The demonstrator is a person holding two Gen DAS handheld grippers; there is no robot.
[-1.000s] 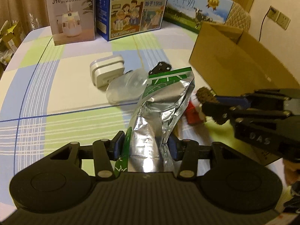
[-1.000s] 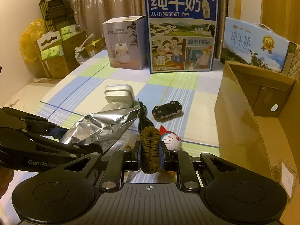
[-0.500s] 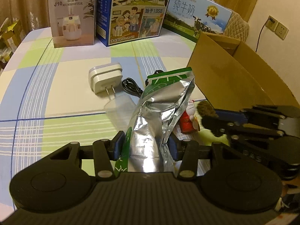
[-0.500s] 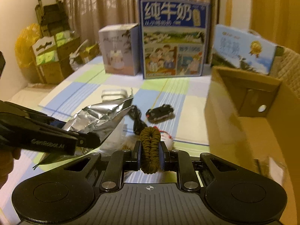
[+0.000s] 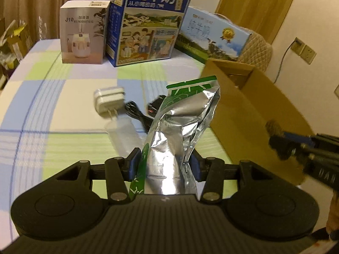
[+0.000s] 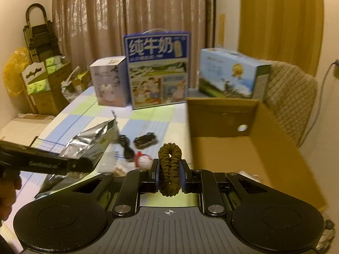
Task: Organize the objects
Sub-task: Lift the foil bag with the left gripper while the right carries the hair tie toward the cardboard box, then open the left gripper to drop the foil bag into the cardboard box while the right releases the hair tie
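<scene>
Foil pouch (image 5: 180,127) stood upright, clamped between my left gripper (image 5: 165,167) pads above the checked tablecloth (image 5: 42,105). My right gripper (image 6: 170,174) was squeezed tight on a brown braided loop (image 6: 169,165) (possibly a hair tie; view blurred), beside the open cardboard box (image 6: 264,148). White charger (image 5: 109,100), black cable (image 5: 135,114) and toy car (image 6: 146,140) lay on the cloth.

The cardboard box (image 6: 250,148) stands open at the top, its near wall (image 5: 243,127) rising as a barrier beside the surface (image 5: 63,105). Left of it a charger (image 5: 109,99), a black cable (image 5: 135,114), a toy car (image 6: 146,140) and a small round toy (image 6: 144,161) crowd the middle. The checked cloth further left lies bare. Three cartons (image 5: 148,25) wall off the far edge.
</scene>
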